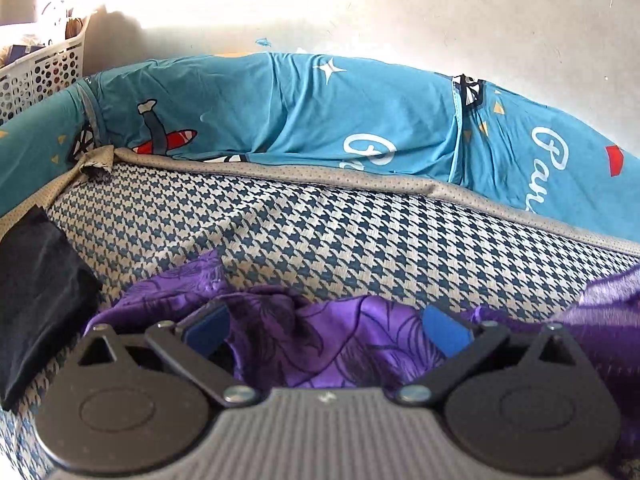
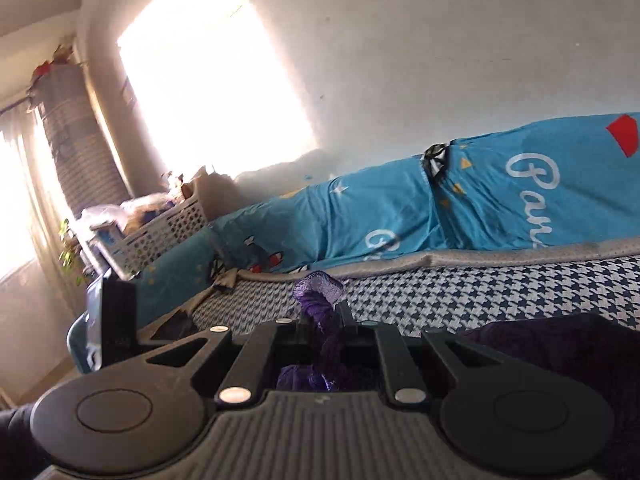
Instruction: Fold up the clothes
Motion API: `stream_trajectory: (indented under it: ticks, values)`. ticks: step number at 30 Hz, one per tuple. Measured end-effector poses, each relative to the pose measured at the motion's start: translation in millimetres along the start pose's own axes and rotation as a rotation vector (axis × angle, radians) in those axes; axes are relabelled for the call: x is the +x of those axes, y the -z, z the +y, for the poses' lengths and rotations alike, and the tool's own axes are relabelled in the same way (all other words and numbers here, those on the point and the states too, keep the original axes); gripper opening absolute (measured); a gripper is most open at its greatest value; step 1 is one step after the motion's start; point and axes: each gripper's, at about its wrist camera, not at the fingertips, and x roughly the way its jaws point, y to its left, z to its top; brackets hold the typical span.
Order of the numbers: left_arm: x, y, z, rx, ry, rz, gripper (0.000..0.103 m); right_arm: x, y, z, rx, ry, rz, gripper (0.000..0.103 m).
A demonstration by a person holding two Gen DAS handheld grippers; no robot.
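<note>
The right gripper [image 2: 320,320], at lower centre of its view, is clamped on a bunched edge of the purple satin garment with a dark floral print [image 1: 340,344]. The left gripper [image 1: 324,328] stands spread wide, the garment heaped between its blue pads [image 1: 444,328] without being pressed. The garment lies crumpled on the blue-and-white houndstooth mattress cover [image 1: 320,232]. Risk: the slick cloth may slip from a one-sided hold, or drag onto the folded black cloth [image 1: 36,280] at left. The garment's outline, sleeves and hems are hidden; the white perforated basket [image 1: 40,72], upper left, is overexposed.
</note>
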Motion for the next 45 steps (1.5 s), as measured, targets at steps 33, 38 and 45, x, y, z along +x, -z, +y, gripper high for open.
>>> stream_trajectory:
  ticks: [33, 38, 45]
  values:
    - [45.4, 36.9, 9.4, 0.074, -0.015, 0.233, 0.103, 60.9, 51.0, 33.4, -0.043, -0.057, 0.316, 0.049]
    - [41.3, 31.8, 19.9, 0.028, 0.035, 0.229, 0.103, 84.3, 61.4, 31.3, -0.057, 0.013, 0.361, 0.049]
    - [29.4, 13.0, 39.3, -0.095, 0.173, 0.202, 0.103, 91.3, 65.1, 42.4, -0.180, 0.063, 0.287, 0.010]
